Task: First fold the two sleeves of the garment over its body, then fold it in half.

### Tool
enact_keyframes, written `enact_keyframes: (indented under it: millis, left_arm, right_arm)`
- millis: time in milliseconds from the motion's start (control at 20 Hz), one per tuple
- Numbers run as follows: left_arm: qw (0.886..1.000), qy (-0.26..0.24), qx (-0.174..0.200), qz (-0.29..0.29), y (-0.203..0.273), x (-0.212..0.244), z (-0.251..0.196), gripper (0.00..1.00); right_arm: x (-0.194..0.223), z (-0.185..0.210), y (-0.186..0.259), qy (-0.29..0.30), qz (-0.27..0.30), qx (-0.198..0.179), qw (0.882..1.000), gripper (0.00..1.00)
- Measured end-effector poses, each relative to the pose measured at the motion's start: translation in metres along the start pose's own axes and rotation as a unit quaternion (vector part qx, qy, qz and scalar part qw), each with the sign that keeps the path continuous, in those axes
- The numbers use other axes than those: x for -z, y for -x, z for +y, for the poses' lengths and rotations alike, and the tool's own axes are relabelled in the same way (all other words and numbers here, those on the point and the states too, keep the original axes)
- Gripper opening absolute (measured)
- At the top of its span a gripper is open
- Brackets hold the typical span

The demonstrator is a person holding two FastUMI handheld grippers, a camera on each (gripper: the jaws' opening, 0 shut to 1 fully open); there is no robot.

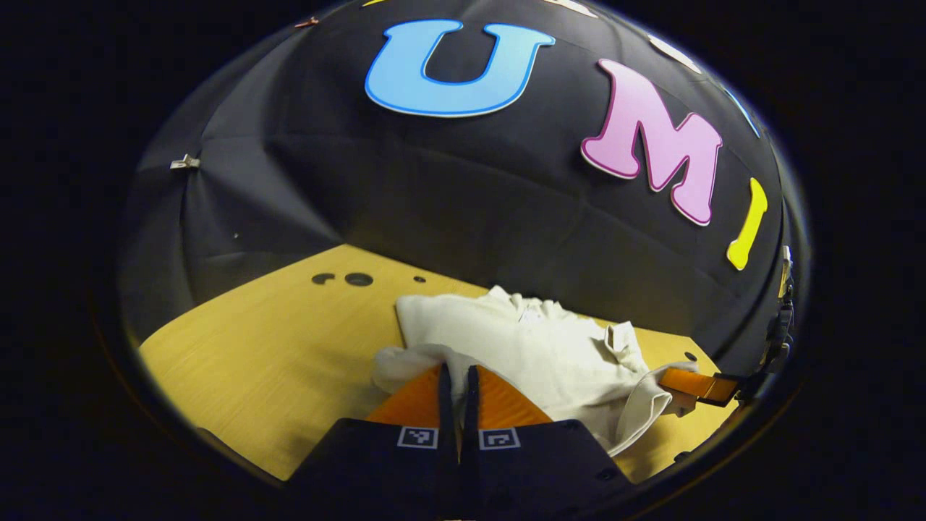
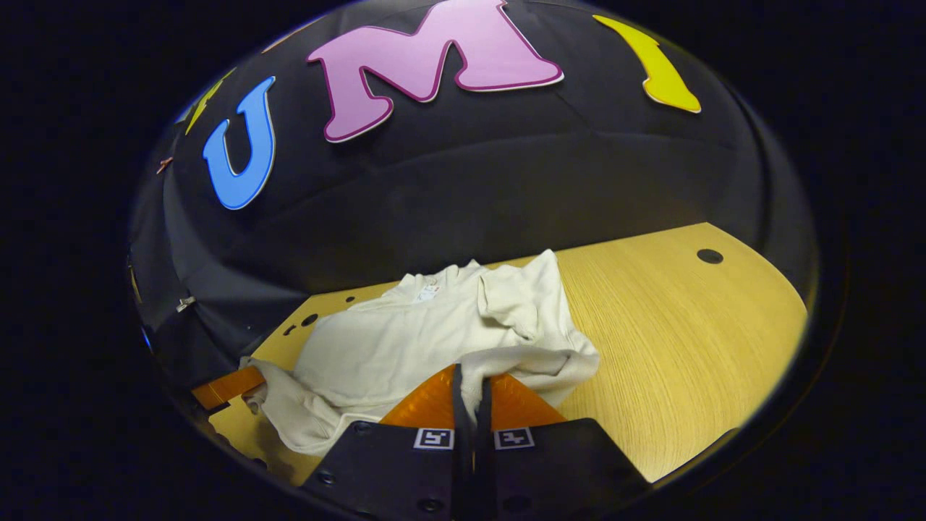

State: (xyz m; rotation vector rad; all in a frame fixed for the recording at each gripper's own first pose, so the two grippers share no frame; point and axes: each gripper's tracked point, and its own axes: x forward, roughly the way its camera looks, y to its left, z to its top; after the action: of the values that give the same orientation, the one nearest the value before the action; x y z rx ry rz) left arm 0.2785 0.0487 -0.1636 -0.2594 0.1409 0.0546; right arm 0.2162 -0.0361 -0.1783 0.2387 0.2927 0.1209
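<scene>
Here, low in the left gripper view, the left gripper (image 1: 456,376) pinches the cream garment's (image 1: 535,347) edge on the wooden table (image 1: 268,362). Low in the right gripper view, the right gripper (image 2: 472,387) pinches another fold of cloth.

— What's on my right camera? A cream garment (image 2: 427,333) lies rumpled on the wooden table (image 2: 673,325), and my right gripper (image 2: 472,394) pinches its near edge, fingers closed on cloth.

— And the far left?

— The other gripper's orange finger (image 2: 226,386) touches the garment there.
</scene>
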Motion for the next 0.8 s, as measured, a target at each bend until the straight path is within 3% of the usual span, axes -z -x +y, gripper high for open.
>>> enact_keyframes:
  millis: [400,550,800]
  left_arm:
    - [0.999,-0.019,0.005,-0.049,-0.083,-0.056,-0.019,0.06]
    - [0.998,-0.042,-0.008,-0.038,-0.116,-0.059,-0.012,0.06]
    - [0.998,-0.056,-0.028,-0.022,-0.173,-0.061,0.001,0.06]
  right_arm:
    - [-0.056,-0.004,-0.077,-0.005,-0.038,0.006,0.999,0.05]
    - [-0.068,-0.016,-0.102,0.024,-0.045,0.017,0.999,0.05]
    - [-0.072,-0.035,-0.149,0.023,-0.036,0.037,0.998,0.05]
